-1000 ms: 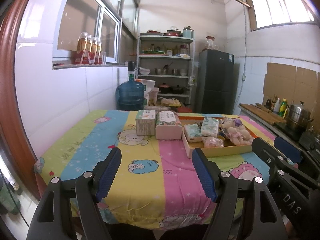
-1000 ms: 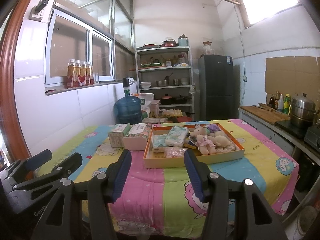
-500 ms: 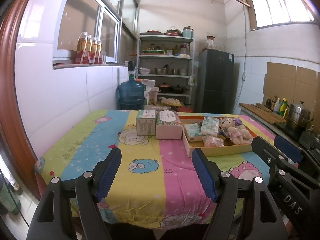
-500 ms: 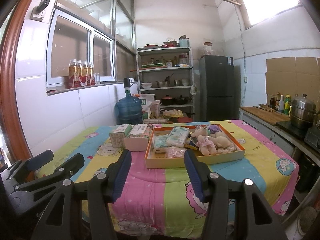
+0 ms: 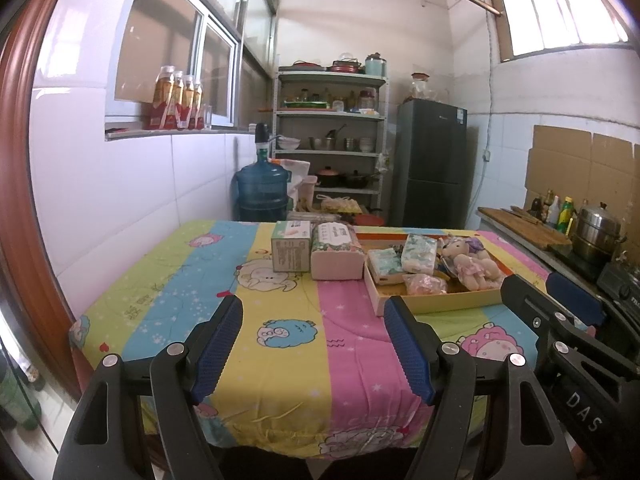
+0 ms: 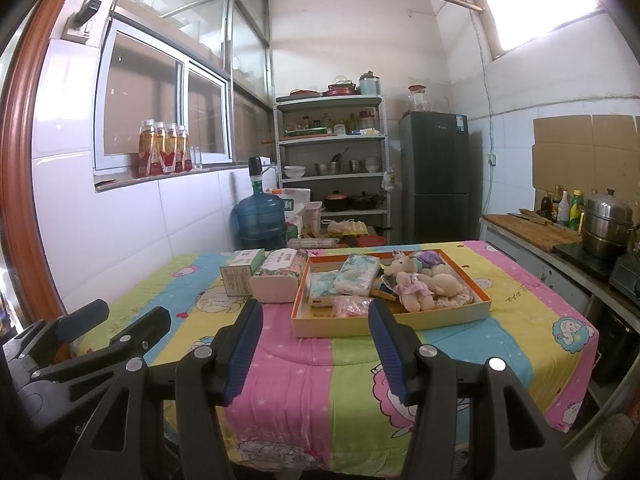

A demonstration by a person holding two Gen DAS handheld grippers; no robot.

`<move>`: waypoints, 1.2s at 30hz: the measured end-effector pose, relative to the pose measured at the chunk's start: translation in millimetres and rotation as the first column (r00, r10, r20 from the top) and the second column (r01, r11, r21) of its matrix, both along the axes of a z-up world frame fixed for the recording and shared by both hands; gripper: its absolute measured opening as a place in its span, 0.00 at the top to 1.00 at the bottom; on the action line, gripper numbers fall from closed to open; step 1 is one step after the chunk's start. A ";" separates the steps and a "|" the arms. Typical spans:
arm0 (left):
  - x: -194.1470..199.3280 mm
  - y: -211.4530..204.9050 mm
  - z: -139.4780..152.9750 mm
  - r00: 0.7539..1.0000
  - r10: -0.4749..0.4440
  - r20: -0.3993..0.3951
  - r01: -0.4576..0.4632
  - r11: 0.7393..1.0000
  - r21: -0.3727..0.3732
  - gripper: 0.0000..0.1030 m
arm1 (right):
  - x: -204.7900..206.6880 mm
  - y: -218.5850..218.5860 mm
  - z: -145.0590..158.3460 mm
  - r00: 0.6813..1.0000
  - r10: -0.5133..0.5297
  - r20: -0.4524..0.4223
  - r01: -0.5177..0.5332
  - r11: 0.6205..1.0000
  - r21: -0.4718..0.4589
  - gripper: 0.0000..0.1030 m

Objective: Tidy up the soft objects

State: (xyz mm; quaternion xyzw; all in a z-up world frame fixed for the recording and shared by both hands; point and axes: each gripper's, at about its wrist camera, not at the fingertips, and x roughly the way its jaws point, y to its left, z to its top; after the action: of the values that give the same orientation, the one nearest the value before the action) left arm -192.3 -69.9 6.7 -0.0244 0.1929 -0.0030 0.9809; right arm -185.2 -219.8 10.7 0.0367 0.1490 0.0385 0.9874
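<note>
Two black hand-held grippers with blue ribbed pads hover at the near edge of a table covered in a striped cartoon-print cloth (image 6: 304, 364). The left gripper (image 5: 314, 344) has its jaws spread wide with nothing between them, only the cloth showing in the gap. The right gripper (image 6: 316, 344) is also parted, somewhat less widely, and holds nothing; neither touches any object.

Farther back on the table sits a shallow orange-rimmed cardboard tray (image 6: 394, 322). Inside it lie a beige plush toy in a pink dress (image 6: 416, 284), a purple plush piece (image 6: 430, 258) behind it, a white-and-green soft pack of tissues (image 6: 357, 274), a smaller teal-patterned pack (image 6: 324, 284) and a clear bag of pinkish contents (image 6: 352, 306) near the tray's front wall.

Just left of the tray, touching or nearly touching it, stands a pink-sided soft tissue pack with a floral top (image 6: 278, 280), and beside that a green-and-white cardboard box (image 6: 240, 272). In the left wrist view the same box (image 5: 291, 246) and pink pack (image 5: 336, 252) stand side by side, with the tray (image 5: 440, 304) to their right.

Beyond the table are a blue water jug (image 6: 260, 216), a metal shelf rack (image 6: 332, 152) and a dark refrigerator (image 6: 436, 176).
</note>
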 end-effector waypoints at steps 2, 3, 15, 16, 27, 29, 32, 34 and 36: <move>0.4 0.1 0.1 1.000 -0.002 -0.001 0.002 1.000 0.001 0.27 | -0.2 -0.1 0.0 1.000 0.000 0.001 0.000 1.000 0.000 0.47; 0.6 0.5 -0.1 1.000 -0.002 -0.003 0.002 1.000 0.001 0.27 | -0.2 -0.1 0.1 1.000 0.000 0.001 0.000 1.000 0.000 0.47; 0.9 0.3 2.6 1.000 -0.004 0.000 0.004 1.000 0.001 0.27 | -0.6 1.4 0.5 1.000 0.001 0.004 -0.001 1.000 -0.001 0.47; 0.8 0.1 2.4 1.000 -0.003 0.000 0.003 1.000 0.001 0.27 | -0.4 2.1 1.0 1.000 0.001 0.003 -0.001 1.000 -0.001 0.47; 0.5 -0.6 2.5 1.000 -0.003 0.002 0.003 1.000 0.001 0.27 | -0.4 3.0 1.1 1.000 0.002 0.003 -0.002 1.000 -0.001 0.47; 0.8 -0.4 2.5 1.000 -0.003 0.001 0.003 1.000 0.000 0.27 | -0.7 2.9 0.9 1.000 0.001 0.003 -0.001 1.000 0.000 0.47; 0.5 -0.5 2.5 1.000 -0.003 0.002 0.003 1.000 0.002 0.27 | -0.7 3.2 0.8 1.000 0.002 0.003 -0.002 1.000 -0.001 0.47; 0.5 -0.5 2.3 1.000 -0.004 0.001 0.004 1.000 0.001 0.27 | -0.7 2.6 0.4 1.000 0.001 0.003 -0.001 1.000 -0.001 0.47; 0.4 -0.6 2.3 1.000 -0.004 0.002 0.004 1.000 0.001 0.27 | -0.7 3.4 0.6 1.000 0.002 0.003 -0.002 1.000 -0.001 0.47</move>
State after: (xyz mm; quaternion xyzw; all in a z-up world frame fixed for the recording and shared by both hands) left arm -191.8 -70.5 9.0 -0.0234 0.1919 -0.0046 0.9811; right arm -185.9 -216.5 11.4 0.0359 0.1475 0.0394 0.9876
